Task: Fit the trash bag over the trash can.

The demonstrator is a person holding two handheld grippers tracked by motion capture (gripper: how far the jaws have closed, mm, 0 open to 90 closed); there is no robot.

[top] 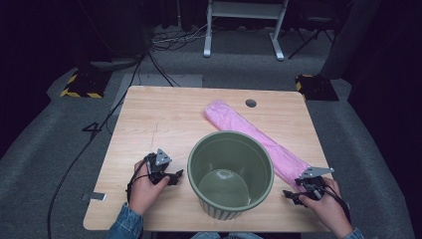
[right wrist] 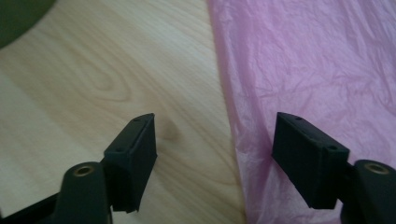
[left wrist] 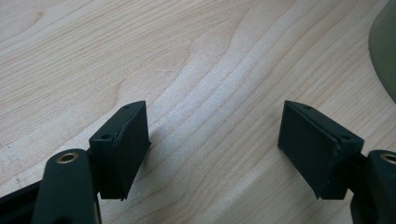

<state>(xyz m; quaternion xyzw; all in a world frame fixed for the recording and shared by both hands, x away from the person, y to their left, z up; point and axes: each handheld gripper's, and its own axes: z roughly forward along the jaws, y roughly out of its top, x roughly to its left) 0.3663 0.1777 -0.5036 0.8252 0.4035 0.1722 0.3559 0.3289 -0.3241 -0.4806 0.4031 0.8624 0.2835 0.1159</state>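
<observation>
- The right gripper [top: 293, 195] sits low at the near end of the pink bag [top: 259, 139], jaws apart with nothing pressed between them. In the right gripper view one jaw is over the bag's [right wrist: 308, 70] crinkled film and the other over bare table [right wrist: 116, 84], so the bag's long edge runs up between them. That straddle looks like a line-up for pinching the edge.
- The bag lies flat and folded into a long strip, running away from the right jaws toward the far side of the table [top: 164, 114], just beside the bin [top: 230, 172].
- The left gripper [top: 175, 176] rests near the bin's other side, jaws wide and empty. In the left gripper view only wood [left wrist: 187, 60] lies between them, with the bin's wall [left wrist: 385, 51] off beyond one jaw. It seems parked there to steady the bin or take the bag's other edge.
- The bin stands upright, open and empty between the two grippers, probably ready to be lined.
</observation>
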